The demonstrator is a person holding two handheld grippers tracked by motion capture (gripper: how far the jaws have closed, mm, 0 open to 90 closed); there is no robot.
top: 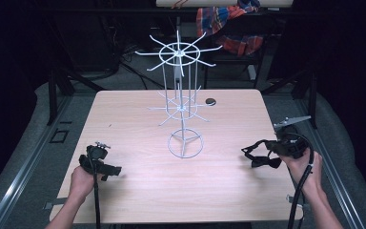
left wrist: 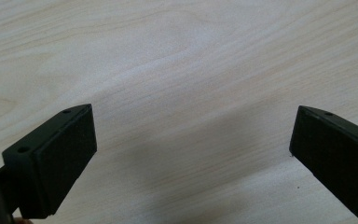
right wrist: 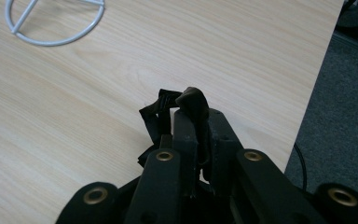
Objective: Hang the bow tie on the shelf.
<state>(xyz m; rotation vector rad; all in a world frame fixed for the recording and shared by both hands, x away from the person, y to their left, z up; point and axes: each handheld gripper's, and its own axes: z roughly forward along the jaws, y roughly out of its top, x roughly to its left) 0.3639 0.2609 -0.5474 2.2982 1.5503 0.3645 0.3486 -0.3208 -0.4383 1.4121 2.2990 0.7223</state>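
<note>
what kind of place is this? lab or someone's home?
Most likely a lab recording station, not a home. A bare wooden table stands between metal rails on grey carpet, dark surroundings and loose cables behind it. On it stands a white wire display rack, and a person works with a handheld right gripper.

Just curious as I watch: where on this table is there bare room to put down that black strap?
Bare wood lies between the left gripper and the wire rack's ring base, and along the near edge of the table. The far middle is crowded by the rack and a small dark disc. The right gripper holds the black strap.
</note>
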